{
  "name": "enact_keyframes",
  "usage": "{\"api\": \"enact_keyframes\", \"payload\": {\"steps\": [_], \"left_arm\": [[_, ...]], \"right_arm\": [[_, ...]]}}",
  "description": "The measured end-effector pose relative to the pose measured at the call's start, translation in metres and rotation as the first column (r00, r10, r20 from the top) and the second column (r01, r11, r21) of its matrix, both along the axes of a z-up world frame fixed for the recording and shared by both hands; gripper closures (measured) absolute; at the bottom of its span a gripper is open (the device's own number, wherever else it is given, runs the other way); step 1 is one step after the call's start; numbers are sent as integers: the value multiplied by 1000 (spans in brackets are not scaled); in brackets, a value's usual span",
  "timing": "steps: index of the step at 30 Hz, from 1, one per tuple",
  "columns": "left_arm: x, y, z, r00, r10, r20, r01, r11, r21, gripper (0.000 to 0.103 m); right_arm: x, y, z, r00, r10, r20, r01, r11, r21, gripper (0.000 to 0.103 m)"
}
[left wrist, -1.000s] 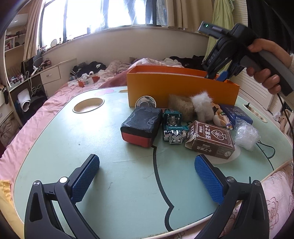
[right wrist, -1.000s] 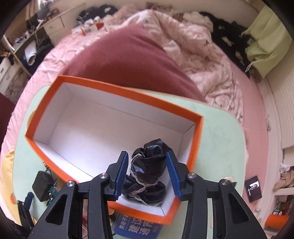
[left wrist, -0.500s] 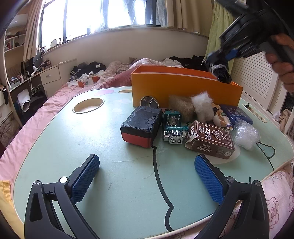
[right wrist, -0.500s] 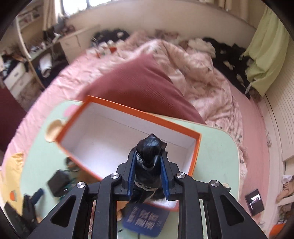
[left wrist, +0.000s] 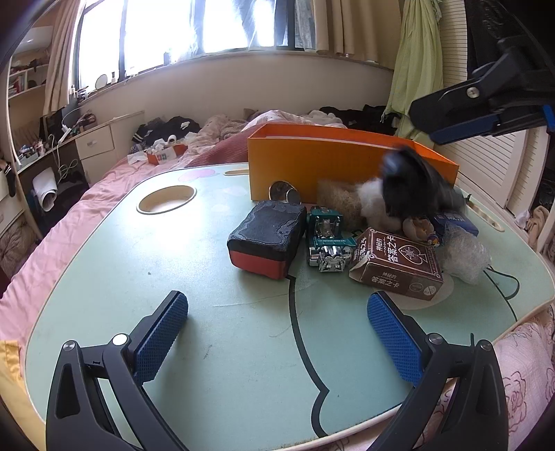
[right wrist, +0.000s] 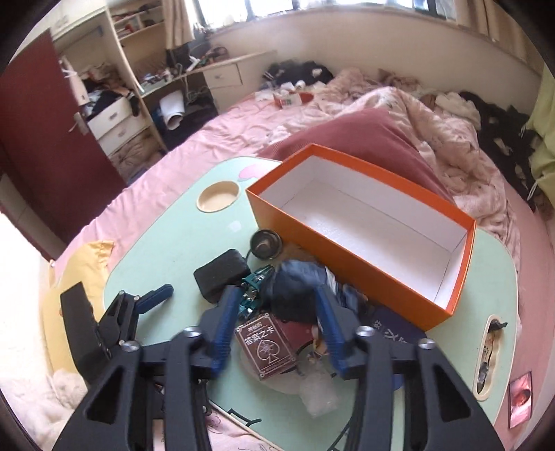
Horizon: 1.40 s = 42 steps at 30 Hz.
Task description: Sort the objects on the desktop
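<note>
Right gripper (right wrist: 277, 322) jaws just opening, blurred black bundle (left wrist: 412, 184) loose below them, over the clutter beside the orange box (right wrist: 360, 222) at the table's (left wrist: 208, 277) far edge, left gripper (left wrist: 277, 336) jaws wide apart, empty.

We see a sunlit window (left wrist: 208, 24), cream curtains (left wrist: 350, 27), a pink-sheeted bed (right wrist: 242, 118), a drawer desk (right wrist: 222, 74), a dark red door (right wrist: 45, 138).

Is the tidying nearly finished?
Not yet. The orange box is empty. The right tongs have just been opening; the blurred black bag between them is not gripped. The left tongs are open, holding nothing. The card box, toy truck and black case wait on the table.
</note>
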<state>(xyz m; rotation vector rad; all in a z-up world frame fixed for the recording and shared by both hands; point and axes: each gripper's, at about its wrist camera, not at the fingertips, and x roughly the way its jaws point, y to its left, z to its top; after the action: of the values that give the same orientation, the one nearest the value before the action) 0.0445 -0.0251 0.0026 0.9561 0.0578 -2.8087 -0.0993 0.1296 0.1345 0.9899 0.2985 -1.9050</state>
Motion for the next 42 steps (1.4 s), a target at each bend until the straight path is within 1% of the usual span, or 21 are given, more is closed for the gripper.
{"api": "enact_keyframes", "payload": {"steps": [1, 2, 3, 4, 6, 8, 10, 12, 14, 15, 16, 17, 18, 19, 21, 22, 30, 34, 35, 39, 42], "left_arm": [[0, 0, 0, 1000, 0, 0, 0, 1000, 0, 0], [-1, 0, 0, 1000, 0, 0, 0, 1000, 0, 0], [0, 0, 0, 1000, 0, 0, 0, 1000, 0, 0], [0, 0, 0, 1000, 0, 0, 0, 1000, 0, 0], [0, 0, 0, 1000, 0, -1, 0, 1000, 0, 0], [0, 0, 0, 1000, 0, 0, 0, 1000, 0, 0], [-1, 0, 0, 1000, 0, 1, 0, 1000, -1, 0], [0, 0, 0, 1000, 0, 1, 0, 1000, -1, 0], [0, 0, 0, 1000, 0, 0, 0, 1000, 0, 0], [0, 1, 0, 1000, -1, 1, 1, 1000, 0, 0], [0, 1, 0, 1000, -3, 3, 3, 1000, 0, 0], [0, 0, 0, 1000, -3, 2, 3, 1000, 0, 0], [0, 0, -1, 1000, -5, 3, 5, 1000, 1, 0], [0, 0, -1, 1000, -6, 5, 6, 1000, 1, 0], [0, -1, 0, 1000, -8, 6, 8, 1000, 2, 0], [0, -2, 0, 1000, -11, 5, 11, 1000, 2, 0], [1, -2, 2, 1000, -28, 10, 28, 1000, 5, 0], [0, 2, 6, 997, -66, 38, 66, 998, -6, 0], [0, 3, 11, 997, -71, 37, 71, 997, -14, 0], [-3, -1, 56, 995, -82, -64, 79, 996, -39, 0], [-29, 0, 91, 992, -91, -82, 83, 993, -89, 0]], "right_arm": [[4, 5, 0, 1000, -2, -11, 2, 1000, -16, 48], [9, 12, 1, 1000, -15, -24, 15, 999, -29, 44], [13, 20, 0, 998, -45, -47, 44, 999, -28, 38], [14, 27, -3, 994, -81, -71, 80, 997, -17, 35], [23, 49, -14, 972, -186, -141, 189, 982, 6, 31], [33, 65, -27, 956, -234, -177, 241, 970, 19, 29], [40, 82, -48, 949, -262, -173, 271, 962, 31, 28], [44, 90, -67, 952, -265, -152, 275, 960, 50, 28], [47, 90, -84, 953, -264, -151, 277, 958, 75, 28], [49, 84, -95, 951, -259, -169, 279, 954, 108, 27], [50, 82, -97, 945, -265, -189, 285, 955, 85, 23], [51, 80, -100, 935, -283, -211, 304, 950, 74, 12], [51, 77, -104, 925, -304, -227, 324, 944, 58, 3], [50, 75, -107, 923, -312, -224, 330, 943, 48, 1], [43, 76, -111, 940, -300, -163, 307, 951, 23, 0], [42, 81, -111, 941, -302, -152, 308, 951, 16, 0], [42, 82, -115, 936, -315, -160, 321, 947, 14, 0], [42, 81, -115, 936, -314, -157, 320, 947, 13, 0], [42, 80, -115, 936, -314, -158, 320, 947, 13, 0], [42, 80, -113, 936, -315, -158, 321, 947, 12, 0], [43, 80, -114, 936, -315, -157, 321, 947, 12, 0]]}}
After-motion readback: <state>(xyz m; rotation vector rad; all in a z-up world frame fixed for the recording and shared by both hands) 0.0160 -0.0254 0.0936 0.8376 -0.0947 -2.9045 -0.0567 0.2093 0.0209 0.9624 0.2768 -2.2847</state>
